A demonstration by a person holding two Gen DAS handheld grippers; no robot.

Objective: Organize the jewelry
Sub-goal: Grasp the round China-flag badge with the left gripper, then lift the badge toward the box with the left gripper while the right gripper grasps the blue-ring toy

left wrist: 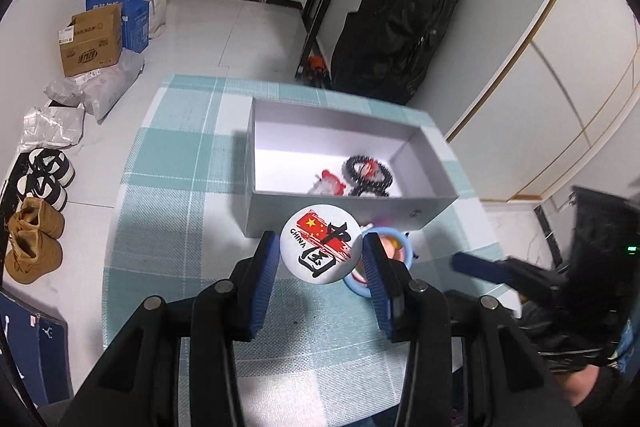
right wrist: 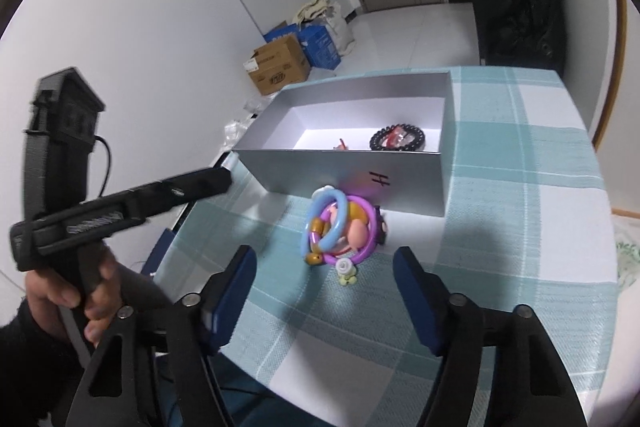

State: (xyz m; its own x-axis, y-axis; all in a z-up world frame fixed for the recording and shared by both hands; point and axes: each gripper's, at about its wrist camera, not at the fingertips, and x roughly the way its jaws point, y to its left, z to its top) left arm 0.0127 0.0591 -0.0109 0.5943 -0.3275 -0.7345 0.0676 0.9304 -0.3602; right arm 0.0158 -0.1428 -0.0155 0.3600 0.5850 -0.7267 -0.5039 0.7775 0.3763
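Left gripper (left wrist: 322, 253) clamped edge-on across a round white badge (left wrist: 320, 247), red flag print facing up, raised just short of the grey box (left wrist: 340, 205), probably bound for it, since a beaded black bracelet (left wrist: 368, 169) and a red-and-white trinket (left wrist: 326, 185) already lie on its floor. Held by the rim, likely so the flat disc can be let fall face-up over the box wall. Right gripper (right wrist: 324, 271) parted wide with nothing between its blue fingers (right wrist: 234, 287), tilted down toward a tangle of plastic rings (right wrist: 340, 227), blue and purple, resting on the checked counter (right wrist: 520, 227) against the box's near wall; seemingly lined up for the next pick.

From the left wrist: badge print legible, rings mostly masked behind badge and finger, right gripper reduced to a blurred blue tip beside the box. From the right wrist: whole ring pile exposed, with small charms at its near edge, a handwritten mark on the box's outer wall, and a hand (right wrist: 76, 291) gripping the left tool's handle; badge not visible.
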